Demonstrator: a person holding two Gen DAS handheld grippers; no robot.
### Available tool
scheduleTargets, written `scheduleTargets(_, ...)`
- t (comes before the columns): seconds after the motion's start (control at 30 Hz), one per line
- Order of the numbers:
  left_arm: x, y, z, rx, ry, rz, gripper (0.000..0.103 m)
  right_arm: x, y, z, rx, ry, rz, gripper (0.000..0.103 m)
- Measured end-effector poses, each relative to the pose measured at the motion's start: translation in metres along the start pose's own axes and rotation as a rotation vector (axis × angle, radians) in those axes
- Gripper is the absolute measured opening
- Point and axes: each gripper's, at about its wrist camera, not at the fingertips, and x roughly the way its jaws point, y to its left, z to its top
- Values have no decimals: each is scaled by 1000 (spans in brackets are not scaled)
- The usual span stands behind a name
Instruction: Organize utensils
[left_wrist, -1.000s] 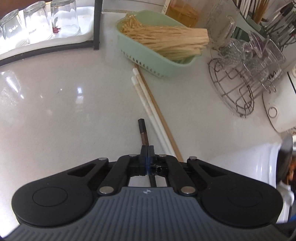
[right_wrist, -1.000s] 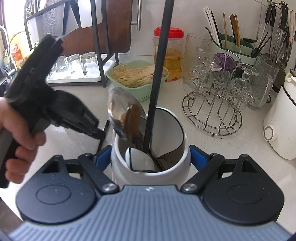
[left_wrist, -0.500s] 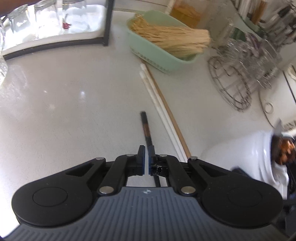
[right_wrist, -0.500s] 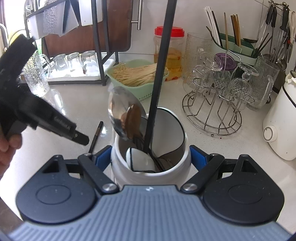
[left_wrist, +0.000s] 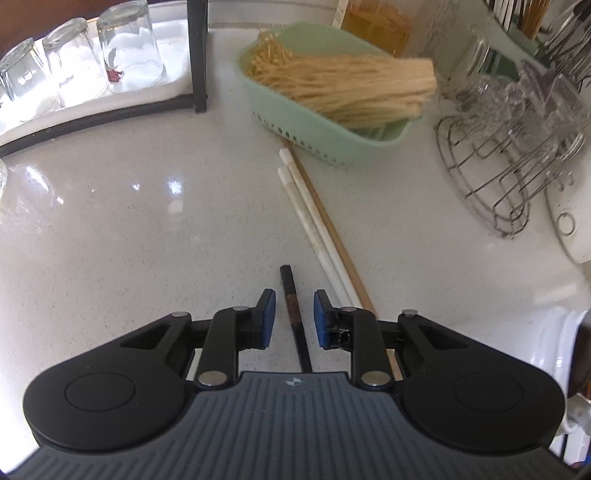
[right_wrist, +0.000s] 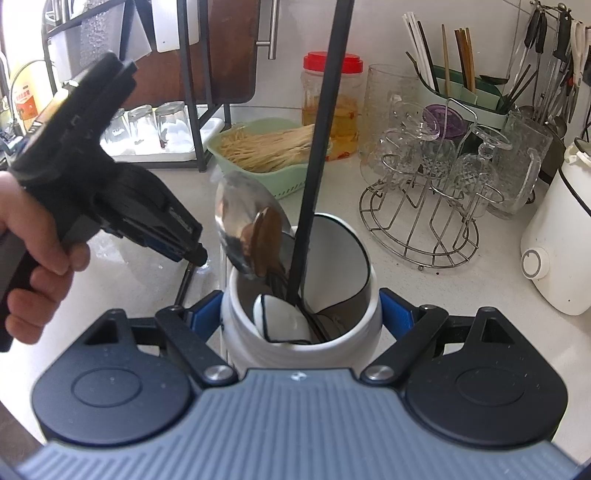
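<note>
A dark chopstick (left_wrist: 291, 306) lies on the white counter between the open pads of my left gripper (left_wrist: 294, 314). Two white chopsticks (left_wrist: 314, 229) and a wooden one (left_wrist: 332, 236) lie beside it to the right. My right gripper (right_wrist: 300, 314) is shut on a white utensil holder (right_wrist: 343, 332), which holds a metal spoon (right_wrist: 240, 218), a wooden spoon (right_wrist: 264, 247), a white ceramic spoon (right_wrist: 284, 325) and a black chopstick (right_wrist: 317, 147). The left gripper (right_wrist: 192, 251) shows in the right wrist view, low over the counter left of the holder.
A green basket (left_wrist: 314, 136) of dried noodles stands behind the chopsticks. A wire rack (left_wrist: 509, 173) with glasses is to the right, beside a white appliance (right_wrist: 557, 251). Upturned glasses (left_wrist: 125, 48) sit on a shelf tray at back left. A red-lidded jar (right_wrist: 332, 107) stands by the wall.
My left gripper has opened and now straddles the dark chopstick lying on the counter. It has come back down toward the counter. The right gripper and holder have not moved.
</note>
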Motion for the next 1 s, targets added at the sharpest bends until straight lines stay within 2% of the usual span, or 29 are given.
scheduleTargets(0.13,0,-9,1,39,-1,46,25,-1,0,-2,2,-9,-1,90)
scheduleTargets(0.17,0,-11,1,52,-4,50,20,-1,0,-2,1,-11,-1,90)
scheduleTargets(0.2,1,-13,1,69,-8,55,10,-1,0,-2,0,-11,-1,90)
scheduleTargets(0.5,-4,-26,-3,125,-16,75,7,0,-4,-2,-5,-12,25,90)
scheduleTargets(0.73,-50,-36,-16,94,-84,53,7,2,-9,-3,-13,-31,60,90)
scheduleTargets(1.0,-104,-50,-38,45,-198,9,6,2,-12,-9,-48,-77,100,90)
